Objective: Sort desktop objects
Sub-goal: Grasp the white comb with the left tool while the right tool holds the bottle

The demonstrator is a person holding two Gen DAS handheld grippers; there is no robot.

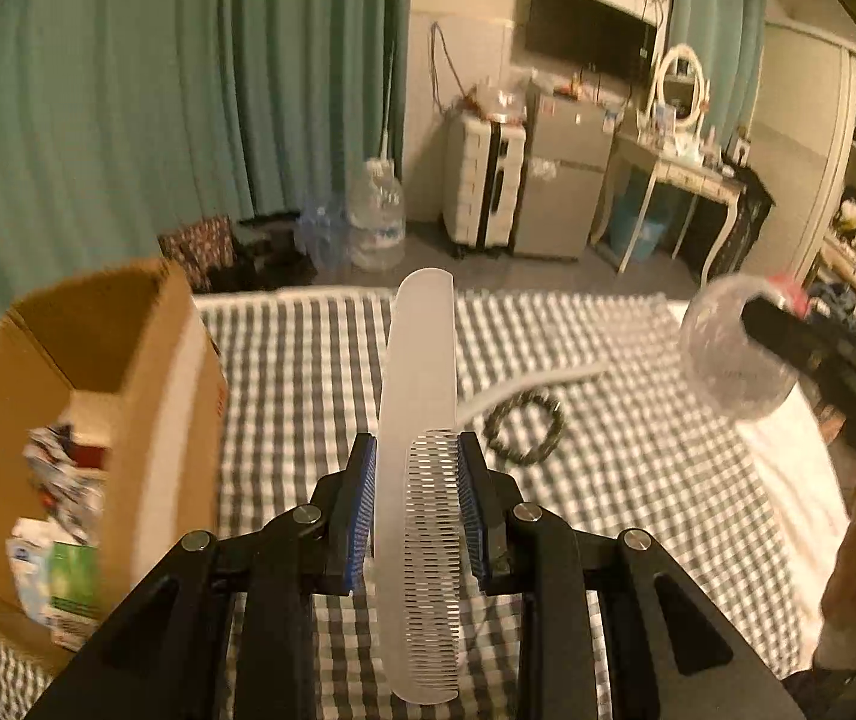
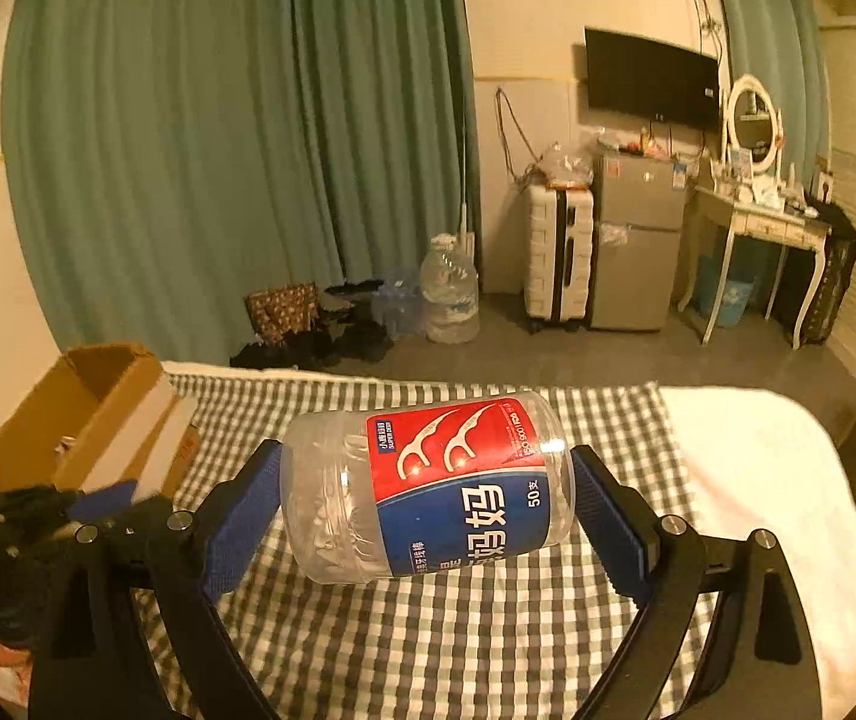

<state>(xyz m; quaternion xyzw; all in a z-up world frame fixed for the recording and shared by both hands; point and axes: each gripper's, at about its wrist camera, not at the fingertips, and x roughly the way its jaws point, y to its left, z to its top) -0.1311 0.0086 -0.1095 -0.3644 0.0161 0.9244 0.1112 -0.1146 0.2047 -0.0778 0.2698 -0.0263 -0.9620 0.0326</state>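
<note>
Since both grippers are loaded, you are mid-carry, with the drop into the box judged to be next.

Left gripper (image 1: 417,504): clenched on a frosted white comb (image 1: 422,420); you hold it by the toothed end, so the plain spine sticks out forward, clear of the pads.

Right gripper (image 2: 428,498): grasping a clear dental floss pick jar (image 2: 428,489) across its two ends, lying sideways and slightly tilted; that grip keeps the round wall from rolling between the pads.

Jar height: carried above the checked cloth (image 2: 428,630), not touching it.

Cardboard box (image 1: 68,420): open top, at the left edge of the bed; packets and wrappers are already inside, so it is likely the sorting bin.

Bead bracelet (image 1: 525,429): lies on the checked cloth just right of the comb's line, not picked up.

White cable (image 1: 524,387): curves across the cloth beside the bracelet; whether they touch, cannot tell.

Room, left: your comb tip is near the box's right wall; lift over the rim, do not sweep into it.

Room, right: the white uncovered strip (image 2: 758,480) by the bed's right edge is bare.

Risk: the long comb may lever in the pads if its tip knocks the rim.
</note>
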